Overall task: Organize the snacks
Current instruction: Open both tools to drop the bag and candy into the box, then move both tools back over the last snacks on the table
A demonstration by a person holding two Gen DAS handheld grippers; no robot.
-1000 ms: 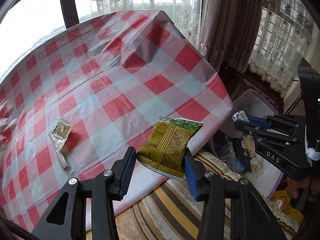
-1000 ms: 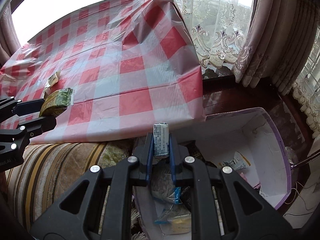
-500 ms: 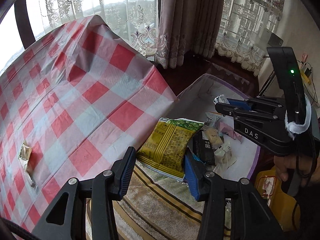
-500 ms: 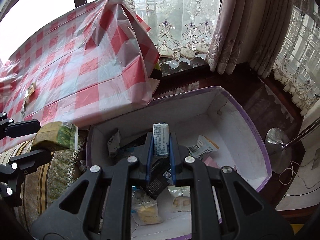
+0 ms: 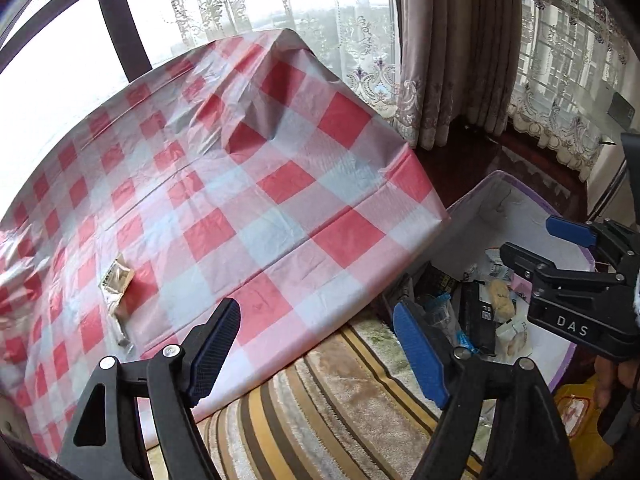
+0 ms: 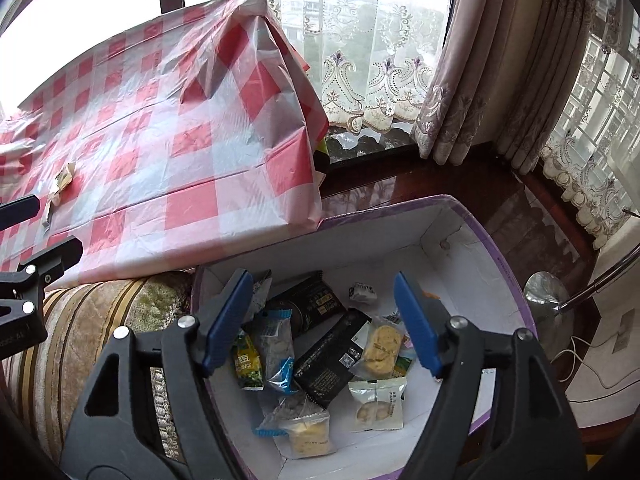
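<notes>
Both grippers are now empty, where half a second ago the left was carrying a green-and-yellow bag and the right a small white packet; both snacks are gone from the jaws, presumably dropped in the box.

Left wrist view: the left gripper (image 5: 316, 350) is hanging with jaws wide over the cloth (image 5: 240, 208) edge and the striped cushion (image 5: 340, 392); one snack (image 5: 117, 280) is lying on the cloth at middle left, with a thinner wrapper just below it; the box (image 5: 520, 208) is sitting at right, the right gripper (image 5: 536, 244) reaching over it from the right edge.

Right wrist view: the right gripper (image 6: 324, 320) is hovering with jaws wide above the box (image 6: 400, 220), which is filling the lower centre with packets; the last snack (image 6: 64, 174) is showing at far left on the cloth (image 6: 180, 140).

The left gripper is probably best going for that snack; coming in low and closing across its short width should be keeping the thin cloth out of the pinch.
</notes>
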